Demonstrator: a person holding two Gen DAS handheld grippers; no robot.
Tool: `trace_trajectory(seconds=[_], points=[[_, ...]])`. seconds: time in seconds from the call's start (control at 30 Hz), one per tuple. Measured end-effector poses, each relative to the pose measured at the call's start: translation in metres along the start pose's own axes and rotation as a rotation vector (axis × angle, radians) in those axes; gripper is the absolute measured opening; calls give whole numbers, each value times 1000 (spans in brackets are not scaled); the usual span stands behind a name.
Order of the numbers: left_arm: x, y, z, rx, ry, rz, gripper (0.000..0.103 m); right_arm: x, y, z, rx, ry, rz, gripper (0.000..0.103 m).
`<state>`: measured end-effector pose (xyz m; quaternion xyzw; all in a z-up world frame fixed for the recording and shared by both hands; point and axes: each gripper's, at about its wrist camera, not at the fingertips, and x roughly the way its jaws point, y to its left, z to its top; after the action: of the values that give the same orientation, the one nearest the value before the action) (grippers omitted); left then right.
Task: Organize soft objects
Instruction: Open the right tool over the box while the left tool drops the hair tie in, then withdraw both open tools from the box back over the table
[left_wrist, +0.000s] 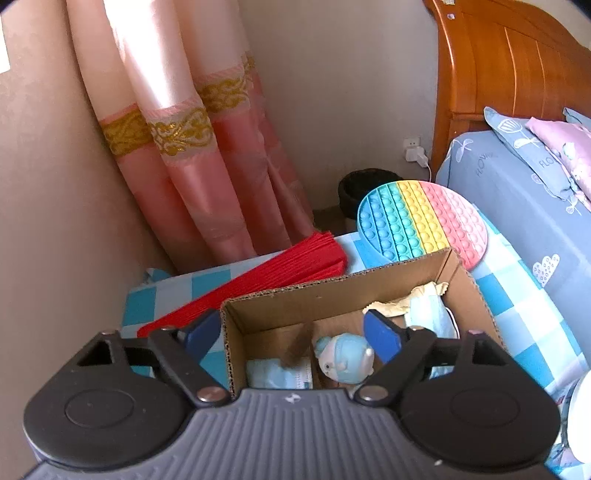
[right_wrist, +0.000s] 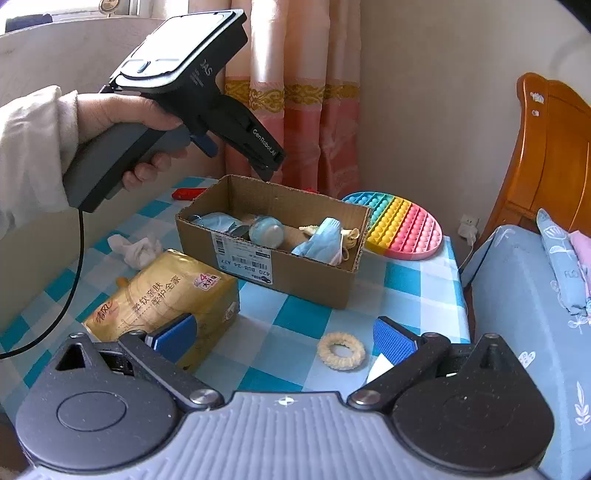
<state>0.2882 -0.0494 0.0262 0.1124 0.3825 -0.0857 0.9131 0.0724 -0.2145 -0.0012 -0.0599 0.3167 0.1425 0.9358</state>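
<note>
Only the right wrist view shows the crumpled tissue (right_wrist: 136, 248), yellow tissue pack (right_wrist: 162, 295) and cream hair tie (right_wrist: 341, 350) on the checkered table (right_wrist: 406, 284). The cardboard box (right_wrist: 295, 273) holds masks and a blue plush toy (left_wrist: 345, 360). Pink curtain (left_wrist: 192, 155) behind, bed (right_wrist: 524, 295) right. Left gripper (left_wrist: 291, 332) spread above the box, empty; right gripper (right_wrist: 284, 338) spread, empty, over the near edge.

- open-topped brown cardboard box (right_wrist: 295, 258) blocks the table's middle, yellow tissue pack (right_wrist: 162, 295) crowds its left
- checkered cloth around the cream fuzzy ring (right_wrist: 341, 350) is bare, easy access
</note>
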Motion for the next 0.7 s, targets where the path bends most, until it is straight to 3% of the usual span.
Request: trace_trajectory(seconds=[0.33,0.7], points=[[-40,16,-23,0,-66,13,93,-7,11,2,-11,-19,15,103],[-75,52,-88,-97,-52,37,95,-26,24,0,-27,-53,43,103]])
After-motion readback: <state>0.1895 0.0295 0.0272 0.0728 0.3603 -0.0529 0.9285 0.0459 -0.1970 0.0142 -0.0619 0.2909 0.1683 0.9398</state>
